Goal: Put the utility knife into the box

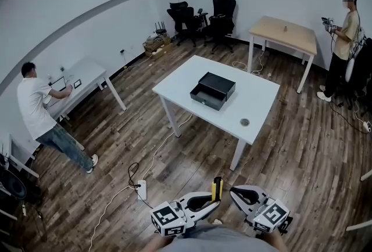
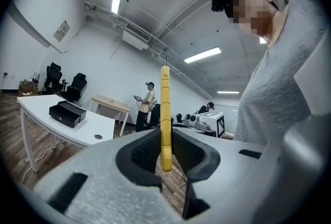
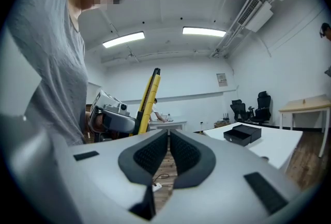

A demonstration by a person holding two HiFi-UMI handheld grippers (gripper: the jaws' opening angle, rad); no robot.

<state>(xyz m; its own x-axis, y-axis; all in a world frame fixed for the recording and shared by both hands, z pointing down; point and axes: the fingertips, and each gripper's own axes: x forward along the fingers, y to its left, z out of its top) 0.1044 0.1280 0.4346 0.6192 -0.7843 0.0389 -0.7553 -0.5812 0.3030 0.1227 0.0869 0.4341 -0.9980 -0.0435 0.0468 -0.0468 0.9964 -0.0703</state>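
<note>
one utility knife [image 2: 165, 99] sits clamped in the left gripper's [image 2: 165, 140] fingers; the right gripper's [image 3: 168, 140] fingers meet, empty; one box [image 1: 213, 91] rests on the surface [image 1: 258, 102].

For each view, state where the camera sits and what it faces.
Head view: on the person's head, facing down at white table, black box, left gripper, right gripper.
Left gripper view: on left gripper, along jaws gripping the utility knife; torso right.
Right gripper view: on right gripper, along shut, empty jaws; torso left.
Shared: all three show the box.
</note>
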